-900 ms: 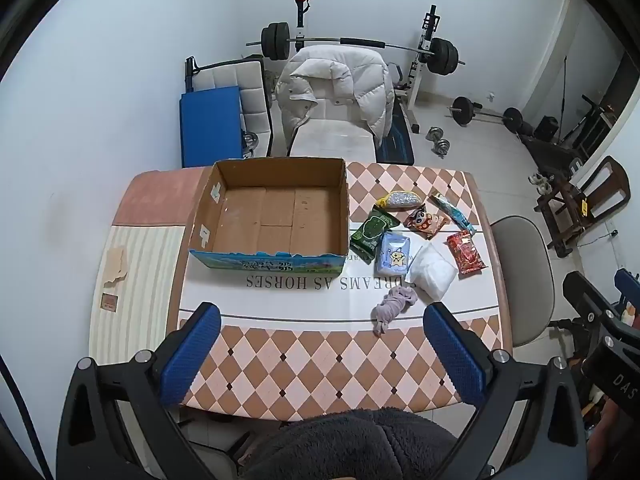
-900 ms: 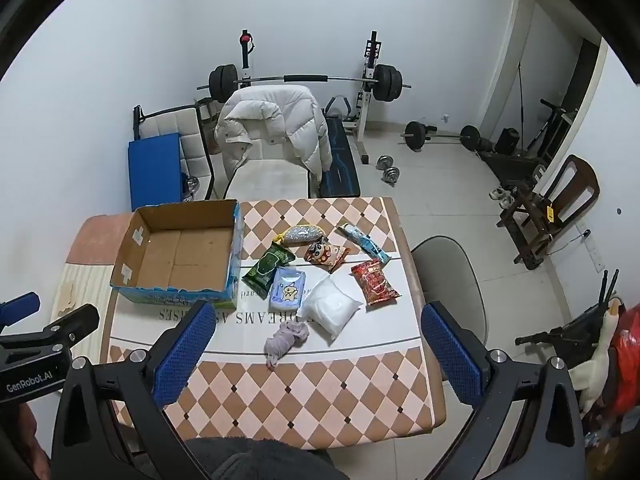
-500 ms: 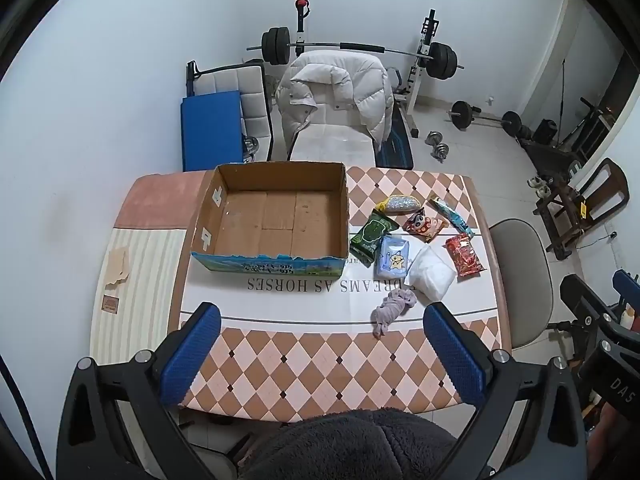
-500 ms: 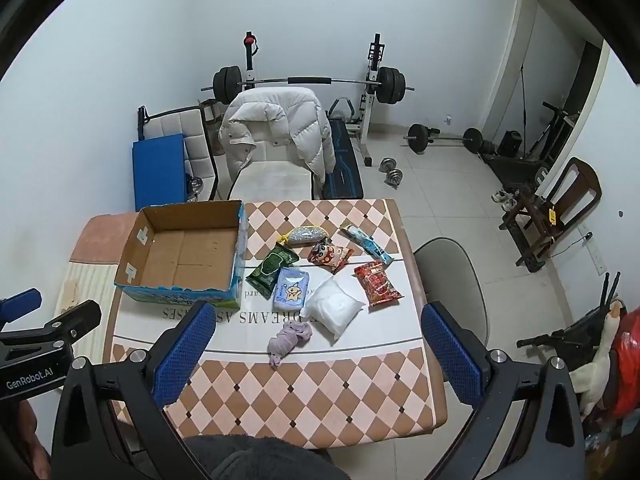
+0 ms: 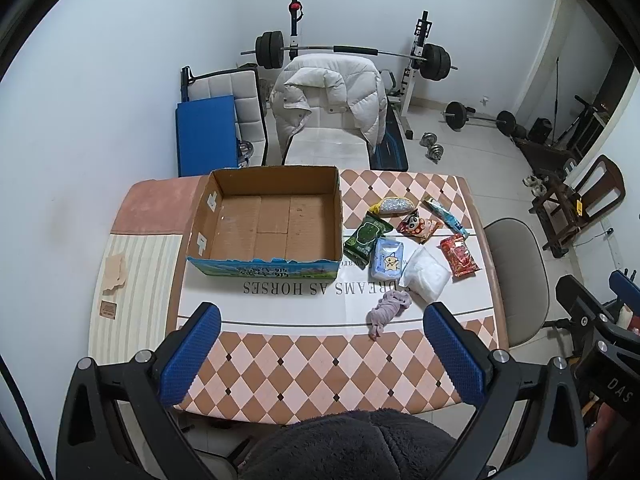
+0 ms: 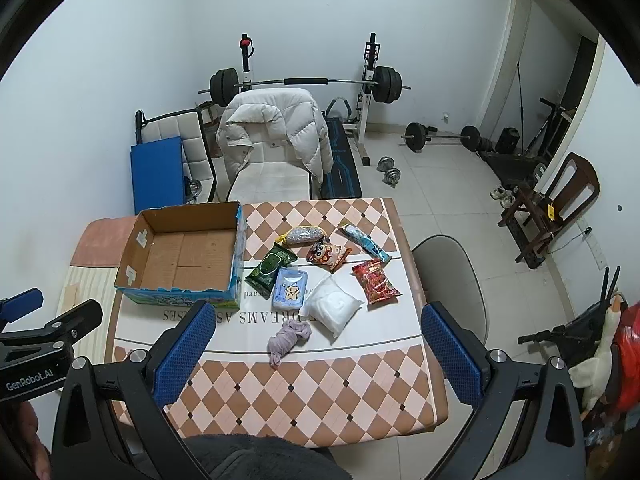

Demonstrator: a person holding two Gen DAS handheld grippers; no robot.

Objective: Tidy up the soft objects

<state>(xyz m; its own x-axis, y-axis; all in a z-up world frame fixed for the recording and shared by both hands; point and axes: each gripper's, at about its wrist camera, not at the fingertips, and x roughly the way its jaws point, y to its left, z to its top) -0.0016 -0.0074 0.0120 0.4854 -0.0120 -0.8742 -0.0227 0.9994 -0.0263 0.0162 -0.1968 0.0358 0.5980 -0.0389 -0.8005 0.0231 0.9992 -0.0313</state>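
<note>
An empty cardboard box (image 5: 268, 220) (image 6: 182, 252) stands on the left of the checkered table (image 5: 320, 360). Right of it lie several soft packets: a green pack (image 5: 365, 237), a blue tissue pack (image 5: 387, 258), a white pouch (image 5: 425, 274), a red snack bag (image 5: 459, 255), and a crumpled lilac cloth (image 5: 387, 311) (image 6: 287, 339). My left gripper (image 5: 320, 354) is open and empty, high above the table's near edge. My right gripper (image 6: 316, 354) is open and empty too, also high above the near edge.
A chair with a white puffer jacket (image 5: 328, 96) stands behind the table, and a grey chair (image 5: 520, 276) at its right. A barbell rack (image 5: 352, 52), weights and a wooden chair (image 6: 560, 204) fill the room behind. A wall is at the left.
Both views have shifted slightly; the table and its objects sit a little higher and farther in the frames. Nothing on the table has moved.
</note>
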